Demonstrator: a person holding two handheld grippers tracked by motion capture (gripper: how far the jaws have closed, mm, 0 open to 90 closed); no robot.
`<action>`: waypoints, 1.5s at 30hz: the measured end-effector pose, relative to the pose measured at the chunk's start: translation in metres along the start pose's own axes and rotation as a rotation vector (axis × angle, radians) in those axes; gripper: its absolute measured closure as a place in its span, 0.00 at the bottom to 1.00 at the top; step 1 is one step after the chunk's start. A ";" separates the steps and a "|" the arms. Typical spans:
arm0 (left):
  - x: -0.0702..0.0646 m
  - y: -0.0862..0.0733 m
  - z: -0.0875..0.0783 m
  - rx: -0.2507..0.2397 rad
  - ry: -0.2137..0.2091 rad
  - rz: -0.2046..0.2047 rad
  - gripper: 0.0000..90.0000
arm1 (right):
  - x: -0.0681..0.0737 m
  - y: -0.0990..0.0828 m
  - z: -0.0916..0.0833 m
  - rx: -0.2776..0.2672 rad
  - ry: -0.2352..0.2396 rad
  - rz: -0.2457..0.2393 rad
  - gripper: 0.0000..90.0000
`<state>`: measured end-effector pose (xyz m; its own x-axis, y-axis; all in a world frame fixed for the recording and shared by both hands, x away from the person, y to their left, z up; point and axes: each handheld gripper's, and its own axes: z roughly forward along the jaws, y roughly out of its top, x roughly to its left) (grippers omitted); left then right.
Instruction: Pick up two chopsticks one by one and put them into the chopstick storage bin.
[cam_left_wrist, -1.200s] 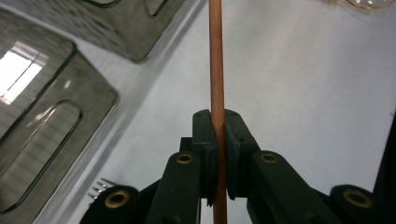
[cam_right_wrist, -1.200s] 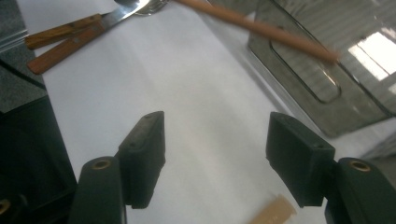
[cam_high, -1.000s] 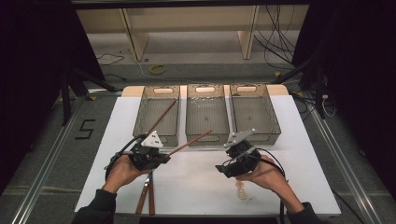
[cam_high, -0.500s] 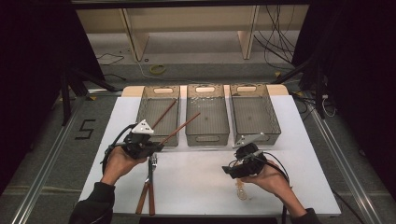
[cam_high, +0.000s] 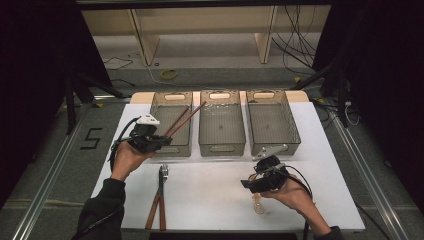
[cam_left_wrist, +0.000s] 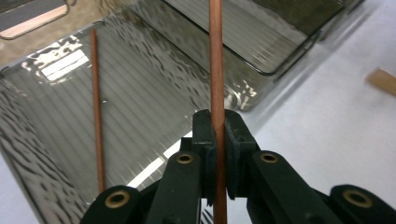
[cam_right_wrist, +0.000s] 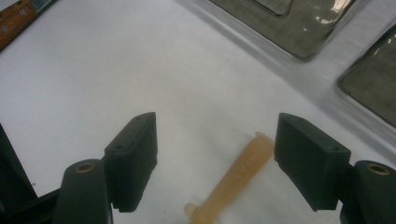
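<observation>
My left gripper (cam_high: 159, 140) is shut on a thin brown stick (cam_high: 187, 117) that slants up over the left clear bin (cam_high: 170, 150). In the left gripper view the stick (cam_left_wrist: 215, 65) is pinched between the pads of the gripper (cam_left_wrist: 217, 128). A second brown stick (cam_left_wrist: 96, 107) lies inside the bin (cam_left_wrist: 154, 79), and it shows in the high view too (cam_high: 176, 121). My right gripper (cam_high: 252, 184) hovers low over a small amber tube (cam_high: 258, 204). Its jaws have just been opening and stand wide (cam_right_wrist: 215, 149), with the tube (cam_right_wrist: 238, 179) on the table between them, untouched.
Pliers with wooden handles (cam_high: 159, 200) lie on the white table near the left front. The middle bin (cam_high: 222, 146) and the right bin (cam_high: 274, 144) stand beside the left one. A wooden handle (cam_right_wrist: 14, 21) shows at the far left of the right gripper view.
My left hand has carried the stick leftward and away from me, from the middle bin's front to the left bin. My right hand has sunk a little toward the amber tube.
</observation>
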<state>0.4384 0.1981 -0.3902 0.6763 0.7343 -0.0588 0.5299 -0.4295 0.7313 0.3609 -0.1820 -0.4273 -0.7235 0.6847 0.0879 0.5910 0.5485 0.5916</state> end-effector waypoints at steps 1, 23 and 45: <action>0.002 0.001 0.001 0.003 0.003 -0.007 0.94 | 0.000 0.000 0.000 0.002 0.000 0.001 0.35; 0.050 0.020 0.027 0.018 0.078 -0.134 0.94 | -0.002 -0.003 0.000 0.001 0.001 0.005 0.34; 0.069 0.016 0.057 0.068 0.135 -0.261 0.89 | -0.002 -0.004 0.000 0.004 0.011 0.012 0.34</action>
<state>0.5229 0.2119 -0.4213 0.4408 0.8859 -0.1443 0.7127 -0.2477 0.6562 0.3603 -0.1859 -0.4293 -0.7200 0.6862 0.1037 0.6010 0.5418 0.5876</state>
